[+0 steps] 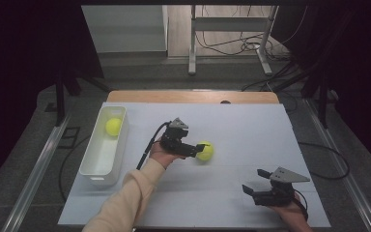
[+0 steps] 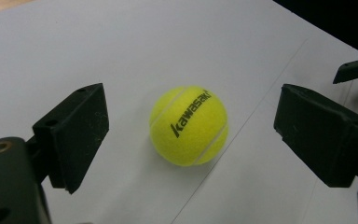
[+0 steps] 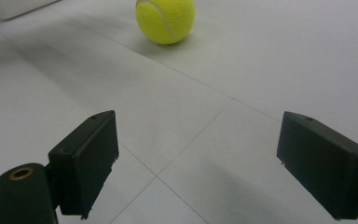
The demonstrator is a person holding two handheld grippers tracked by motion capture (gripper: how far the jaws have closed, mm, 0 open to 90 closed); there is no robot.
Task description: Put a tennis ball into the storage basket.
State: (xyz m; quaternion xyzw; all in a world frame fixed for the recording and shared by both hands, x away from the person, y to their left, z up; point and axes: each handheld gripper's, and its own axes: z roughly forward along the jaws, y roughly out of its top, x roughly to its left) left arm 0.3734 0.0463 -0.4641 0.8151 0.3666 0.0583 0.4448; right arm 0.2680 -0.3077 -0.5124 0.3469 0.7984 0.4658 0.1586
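Right now the tennis ball [image 2: 189,125] lies loose on the white surface [image 1: 251,130] at centre frame, so a clumsy closing could, I judge, nudge it into a roll toward the lower right. The left gripper [image 1: 199,151] stands wide open around the ball, touching nothing. The right gripper [image 1: 252,182], lower right, is open and empty. A second ball [image 1: 113,126] sits in the bin [image 1: 92,166] at left.

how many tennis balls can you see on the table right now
2. One tennis ball lies inside the white bin at the table's left; the other ball sits on the white tabletop, between the open jaws of the left gripper.
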